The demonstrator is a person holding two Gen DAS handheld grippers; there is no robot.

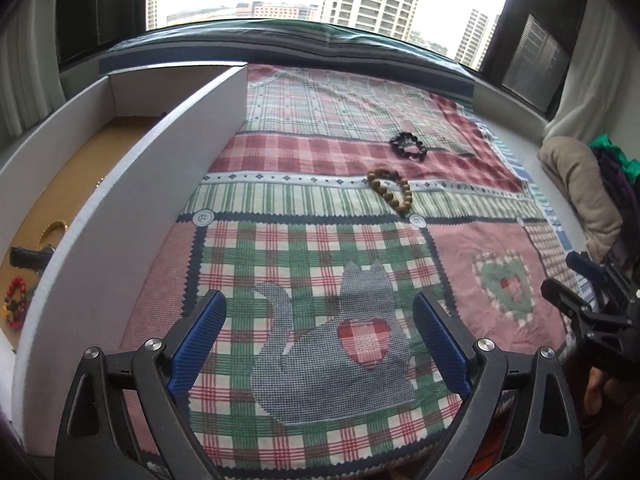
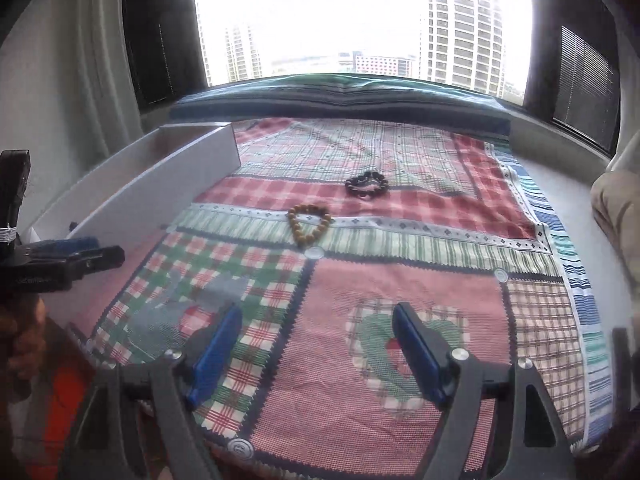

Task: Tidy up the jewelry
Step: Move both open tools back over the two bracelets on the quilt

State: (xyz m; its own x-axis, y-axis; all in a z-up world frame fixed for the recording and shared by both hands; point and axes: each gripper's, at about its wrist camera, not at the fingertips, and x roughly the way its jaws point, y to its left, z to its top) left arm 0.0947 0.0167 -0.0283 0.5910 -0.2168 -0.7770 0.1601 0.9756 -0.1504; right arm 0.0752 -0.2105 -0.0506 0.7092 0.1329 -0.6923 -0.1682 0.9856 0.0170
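Observation:
A brown wooden bead bracelet (image 1: 391, 189) (image 2: 309, 224) lies on the patchwork cloth (image 1: 320, 248) (image 2: 360, 288), with a black bead bracelet (image 1: 408, 145) (image 2: 367, 185) just behind it. A white box (image 1: 132, 200) (image 2: 160, 184) stands at the left; inside it I see a gold bracelet (image 1: 52, 229), a red bead bracelet (image 1: 15, 300) and a dark item (image 1: 30, 258). My left gripper (image 1: 318, 340) is open and empty, low over the cloth's cat patch. My right gripper (image 2: 318, 350) is open and empty, over the heart patch. Both are well short of the bracelets.
The right gripper shows at the right edge of the left wrist view (image 1: 592, 300); the left gripper shows at the left edge of the right wrist view (image 2: 60, 264). A window ledge with a dark cushion (image 2: 340, 96) runs behind the cloth. A beige cushion (image 1: 580, 192) lies at right.

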